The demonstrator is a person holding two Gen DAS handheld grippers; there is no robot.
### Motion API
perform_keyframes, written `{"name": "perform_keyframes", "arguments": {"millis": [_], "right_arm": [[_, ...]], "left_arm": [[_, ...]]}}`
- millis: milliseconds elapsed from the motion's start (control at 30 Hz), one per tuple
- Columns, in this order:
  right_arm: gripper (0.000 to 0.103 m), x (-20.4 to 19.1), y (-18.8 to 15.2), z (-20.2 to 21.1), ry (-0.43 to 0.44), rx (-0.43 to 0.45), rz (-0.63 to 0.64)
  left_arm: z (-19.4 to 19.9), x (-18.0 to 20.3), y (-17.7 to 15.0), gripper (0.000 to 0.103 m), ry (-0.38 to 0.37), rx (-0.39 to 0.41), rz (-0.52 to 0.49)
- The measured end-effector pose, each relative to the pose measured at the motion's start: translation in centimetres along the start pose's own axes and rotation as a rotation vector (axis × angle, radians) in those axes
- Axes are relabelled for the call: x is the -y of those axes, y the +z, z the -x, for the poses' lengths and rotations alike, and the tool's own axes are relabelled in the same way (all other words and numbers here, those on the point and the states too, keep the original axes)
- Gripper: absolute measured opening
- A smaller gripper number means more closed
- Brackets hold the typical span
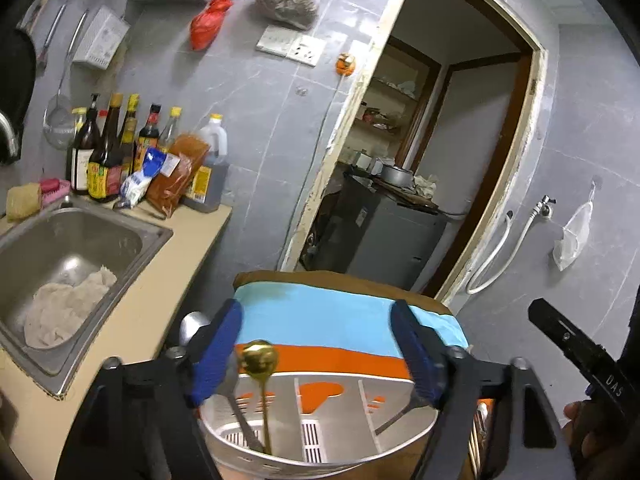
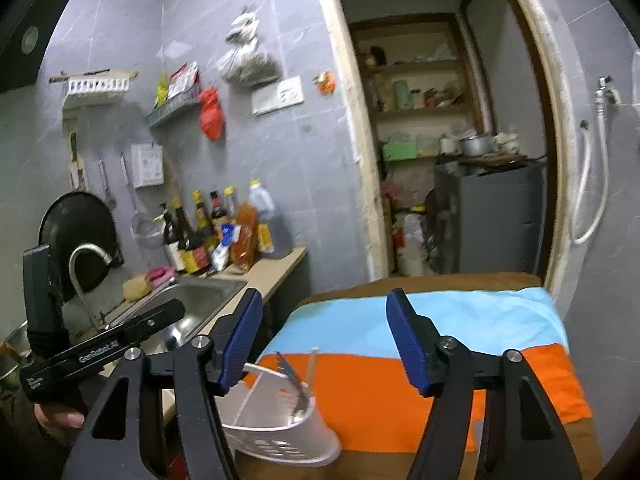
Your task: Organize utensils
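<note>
Sorting stage: several utensils already stand in the white holder point(image 1: 320, 440), so you look well into the job, though I cannot tell how many remain.
Holder location: lower centre of the left wrist view, on the striped cloth point(image 1: 340, 320) covering the desk; lower left of centre in the right wrist view.
Contents: a gold spoon point(image 1: 258, 358) bowl-up, a grey handle beside it, another leaning at the right wall; a fork point(image 2: 294, 380) shows in the right wrist view.
Handling: metal utensils are stiff, light and slick; take them mid-handle, across the flat. The plastic holder is light and probably tips easily.
Left tool point(image 1: 316, 352): spread wide, pinching nothing, hovering just over the holder's mouth.
Right tool point(image 2: 324, 340): spread wide and empty, above the cloth, holder below its left finger.
Your hands: both tools point toward the doorway point(image 1: 440, 160), level, near each other.
</note>
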State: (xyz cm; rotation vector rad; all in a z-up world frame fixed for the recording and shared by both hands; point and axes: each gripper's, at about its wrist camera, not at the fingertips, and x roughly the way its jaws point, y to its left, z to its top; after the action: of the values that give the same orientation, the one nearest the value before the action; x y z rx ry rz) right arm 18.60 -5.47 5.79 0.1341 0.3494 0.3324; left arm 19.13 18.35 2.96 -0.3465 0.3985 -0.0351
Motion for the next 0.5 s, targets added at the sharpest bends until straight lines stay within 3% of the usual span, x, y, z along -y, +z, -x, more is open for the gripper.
{"name": "perform_keyframes", "arguments": {"millis": [100,267,500], "right_arm": [[0.094,1.1,0.4,1.4,-0.064,0.039,0.006],[0.097,2.8,0.4,4.4,-0.191,0.124,0.079],[0.101,6.6,0.3,7.8,-0.259,0.128,0.075]], "left_arm": [[0.7,1.7,-0.1,0.093,0.021,0.039,-0.036],[1.5,5.0,-0.8,0.102,0.045,0.090,-0.079],[1.9,10.1,-2.8,0.103,0.030,0.100,-0.158]]}}
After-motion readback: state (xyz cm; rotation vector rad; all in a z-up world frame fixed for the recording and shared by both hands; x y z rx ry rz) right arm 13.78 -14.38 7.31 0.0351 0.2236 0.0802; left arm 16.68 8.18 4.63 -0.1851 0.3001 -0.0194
